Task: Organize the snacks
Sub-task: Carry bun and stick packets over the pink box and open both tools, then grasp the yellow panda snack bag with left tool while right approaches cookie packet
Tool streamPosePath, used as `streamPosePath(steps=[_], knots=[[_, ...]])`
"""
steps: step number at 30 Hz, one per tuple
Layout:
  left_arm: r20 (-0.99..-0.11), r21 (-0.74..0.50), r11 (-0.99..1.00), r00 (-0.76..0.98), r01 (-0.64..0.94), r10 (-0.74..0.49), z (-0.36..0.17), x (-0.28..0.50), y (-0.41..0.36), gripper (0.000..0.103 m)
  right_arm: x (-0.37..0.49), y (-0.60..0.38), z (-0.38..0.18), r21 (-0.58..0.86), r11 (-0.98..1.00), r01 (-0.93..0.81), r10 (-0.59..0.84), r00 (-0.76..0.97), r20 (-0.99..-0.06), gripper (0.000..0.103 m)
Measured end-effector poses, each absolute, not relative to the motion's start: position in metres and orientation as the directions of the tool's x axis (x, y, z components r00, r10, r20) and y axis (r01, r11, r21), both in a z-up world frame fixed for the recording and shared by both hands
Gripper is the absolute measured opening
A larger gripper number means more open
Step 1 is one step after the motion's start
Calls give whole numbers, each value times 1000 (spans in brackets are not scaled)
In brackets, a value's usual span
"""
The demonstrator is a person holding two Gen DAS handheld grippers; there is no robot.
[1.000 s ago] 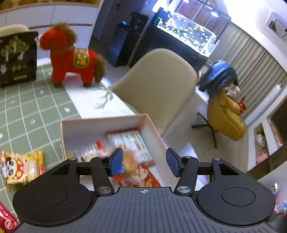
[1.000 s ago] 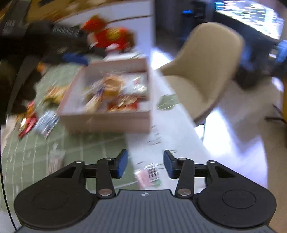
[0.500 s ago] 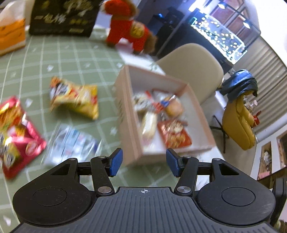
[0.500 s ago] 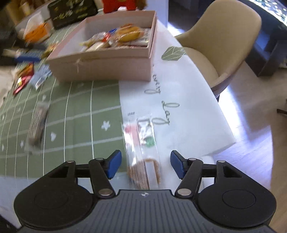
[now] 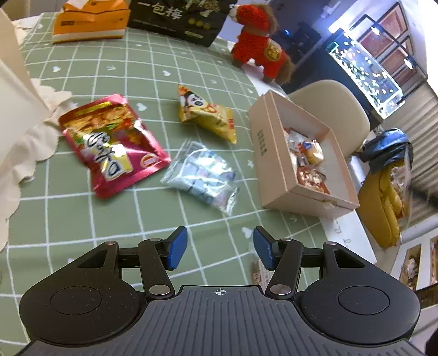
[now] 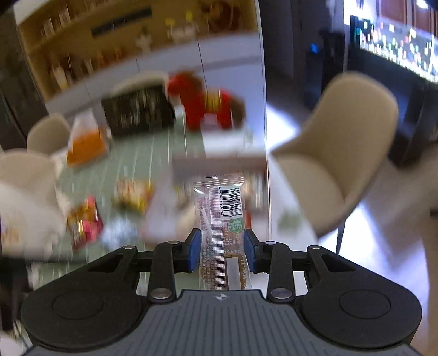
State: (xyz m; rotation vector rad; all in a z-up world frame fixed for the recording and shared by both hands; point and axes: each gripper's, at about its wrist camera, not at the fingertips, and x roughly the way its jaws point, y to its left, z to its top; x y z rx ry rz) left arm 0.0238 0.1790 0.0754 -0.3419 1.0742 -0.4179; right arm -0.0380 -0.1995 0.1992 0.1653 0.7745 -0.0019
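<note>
Both wrist views look down — sharing the box (image 5: 276, 153).

**Blur and cut-offs hide much of the table**

The right wrist view is smeared by motion: the red plush toy (image 6: 204, 105), the black bag (image 6: 138, 111) and the snack packets on the green cloth (image 6: 131, 164) show only as streaks, and their print cannot be read. The wrapped snack bar (image 6: 220, 219) has its near end hidden behind the gripper body. In the left wrist view, the orange box (image 5: 90, 19) and the black bag (image 5: 180, 16) are cut off by the top edge. The contents of the cardboard box (image 5: 269, 153) are too small to name.
</note>
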Motion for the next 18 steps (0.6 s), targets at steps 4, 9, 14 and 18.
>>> streamPosePath(steps=[4,9,14,18], knots=[[-764,-457,874,430,164,-481,77,20,183,59,6,-196,208,107,987,118,-13,730,-683,71],[-755,-473,871,448,135,-479,76,38,183,59,7,-169,175,114,993,26,66,675,-735,71],[-745,-482,870,473,104,-470,68,75,156,59,-20,-143,114,104,994,-22,99,540,-836,71],[-694,-424,892,576,156,-431,82,121,125,59,-45,-130,83,99,994,-44,108,460,-881,71]])
